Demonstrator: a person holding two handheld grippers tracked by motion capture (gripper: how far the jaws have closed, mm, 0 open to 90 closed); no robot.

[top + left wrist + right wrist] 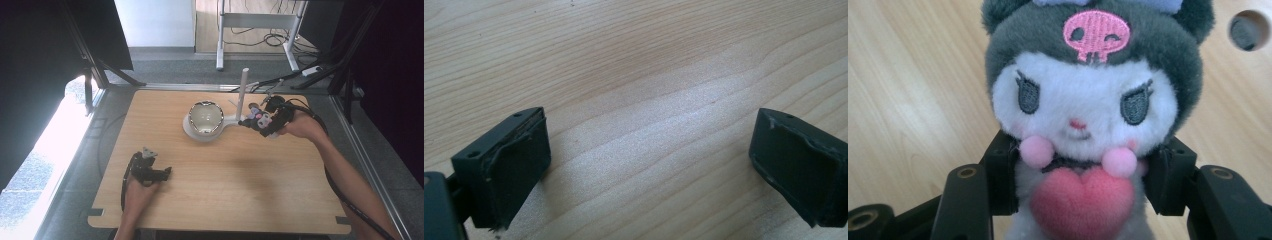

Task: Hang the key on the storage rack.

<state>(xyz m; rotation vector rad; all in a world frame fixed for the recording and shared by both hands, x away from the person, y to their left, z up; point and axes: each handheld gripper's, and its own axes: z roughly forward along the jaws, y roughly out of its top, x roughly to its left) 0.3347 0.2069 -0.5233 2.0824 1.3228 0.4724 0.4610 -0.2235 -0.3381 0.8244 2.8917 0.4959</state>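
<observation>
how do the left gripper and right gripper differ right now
The left gripper has its jaws spread wide with nothing but bare wood between them; the right gripper has its jaws shut on a plush toy. In the high view the left gripper sits near the table's front left part, while the right gripper is at the far right beside the shiny bowl. Both are black, hand-held and trail a cable.

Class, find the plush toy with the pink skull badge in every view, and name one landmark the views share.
High view: plush toy right of centre, in the right gripper, beside the metal bowl.
Left gripper view: not in it.
Right gripper view: centre, between the jaws.
Shared landmark: the wooden table.
</observation>
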